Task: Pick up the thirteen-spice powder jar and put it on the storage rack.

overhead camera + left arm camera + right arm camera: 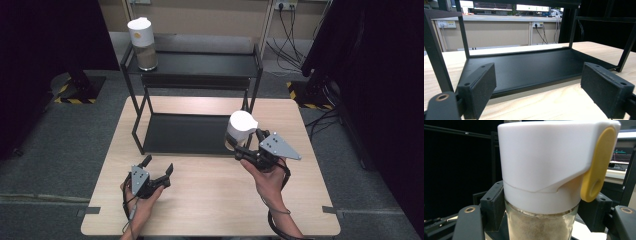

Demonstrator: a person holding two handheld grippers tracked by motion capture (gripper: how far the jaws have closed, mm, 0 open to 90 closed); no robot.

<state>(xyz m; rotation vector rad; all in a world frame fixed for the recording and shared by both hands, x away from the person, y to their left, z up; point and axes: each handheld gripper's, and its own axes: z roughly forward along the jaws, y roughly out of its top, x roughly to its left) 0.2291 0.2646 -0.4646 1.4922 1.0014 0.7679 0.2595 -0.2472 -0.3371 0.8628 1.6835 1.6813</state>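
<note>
Two glass jars with white lids are in play. One jar [238, 131] sits clamped in the right tool [248, 149], held at its glass body just under the lid, above the tabletop [210, 200] by the rack's lower shelf [180, 134]. Pale powder, likely a seasoning, fills it, so it probably feels weighty, rigid, smooth and breakable. A yellow tab [596, 165] marks its pour cap. The second jar [142, 44] stands on the top shelf [200, 64]. The left tool [159, 172] is spread apart, holding nothing.

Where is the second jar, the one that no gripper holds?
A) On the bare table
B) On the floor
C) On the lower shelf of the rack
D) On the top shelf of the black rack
D: the free jar stands at the left end of the rack's top shelf.
</note>
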